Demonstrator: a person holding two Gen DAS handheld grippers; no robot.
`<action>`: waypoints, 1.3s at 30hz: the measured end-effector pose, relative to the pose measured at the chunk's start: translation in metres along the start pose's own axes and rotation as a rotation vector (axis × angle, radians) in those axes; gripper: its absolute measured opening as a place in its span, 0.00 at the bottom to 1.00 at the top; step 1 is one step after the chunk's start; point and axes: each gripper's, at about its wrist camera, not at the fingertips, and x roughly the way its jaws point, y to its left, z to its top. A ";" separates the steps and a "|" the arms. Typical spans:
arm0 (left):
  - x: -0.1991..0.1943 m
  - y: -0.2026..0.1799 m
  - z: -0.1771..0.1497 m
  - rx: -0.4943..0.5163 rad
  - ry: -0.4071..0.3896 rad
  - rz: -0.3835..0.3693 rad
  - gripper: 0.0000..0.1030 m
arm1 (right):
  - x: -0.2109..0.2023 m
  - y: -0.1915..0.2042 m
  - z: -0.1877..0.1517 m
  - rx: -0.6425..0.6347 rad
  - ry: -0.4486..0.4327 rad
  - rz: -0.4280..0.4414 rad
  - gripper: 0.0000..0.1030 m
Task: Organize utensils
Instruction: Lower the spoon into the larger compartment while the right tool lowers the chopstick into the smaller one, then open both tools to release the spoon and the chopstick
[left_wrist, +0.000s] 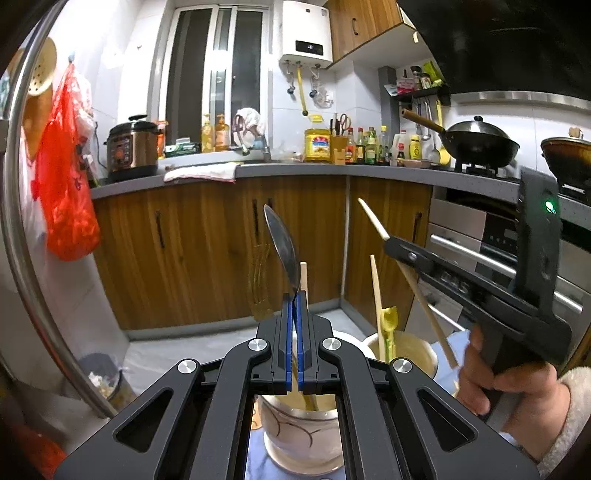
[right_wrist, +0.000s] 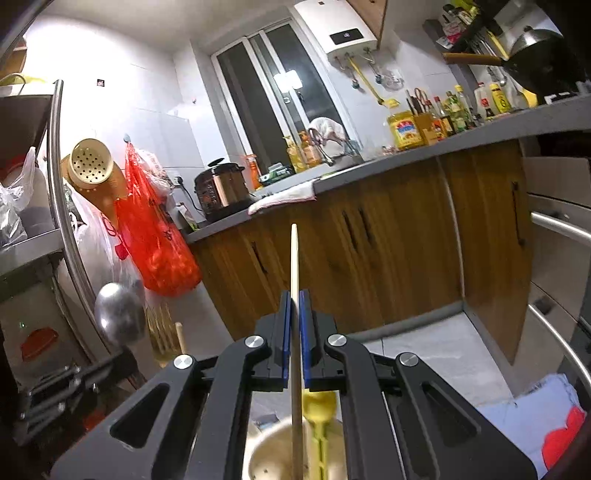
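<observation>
Left gripper (left_wrist: 295, 295) has its blue fingers (left_wrist: 286, 332) pinched on the neck of a metal spoon (left_wrist: 282, 247), bowl sticking up, handle running down into the patterned white cup (left_wrist: 295, 435) right below. A wooden stick (left_wrist: 303, 275) stands just behind the spoon.

Right gripper (right_wrist: 294, 295) has its fingers (right_wrist: 304, 332) clamped on a single wooden chopstick (right_wrist: 294, 258), upright, with its lower end dipping into the cream cup (right_wrist: 266, 454) underneath. A yellow utensil (right_wrist: 317, 406) sits in that same cup, beside the chopstick.

Further back is the wooden-fronted kitchen bench (left_wrist: 295, 171), holding a pressure cooker (left_wrist: 131, 149).
</observation>
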 end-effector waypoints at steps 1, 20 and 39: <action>0.001 0.000 0.000 0.000 0.002 -0.001 0.02 | 0.003 0.002 0.001 -0.004 0.001 0.002 0.05; 0.010 0.002 -0.002 0.011 0.015 -0.035 0.02 | 0.021 0.001 -0.009 -0.027 0.012 -0.011 0.05; 0.009 0.003 -0.003 0.014 0.023 -0.034 0.02 | 0.007 -0.002 -0.012 -0.067 -0.015 -0.025 0.01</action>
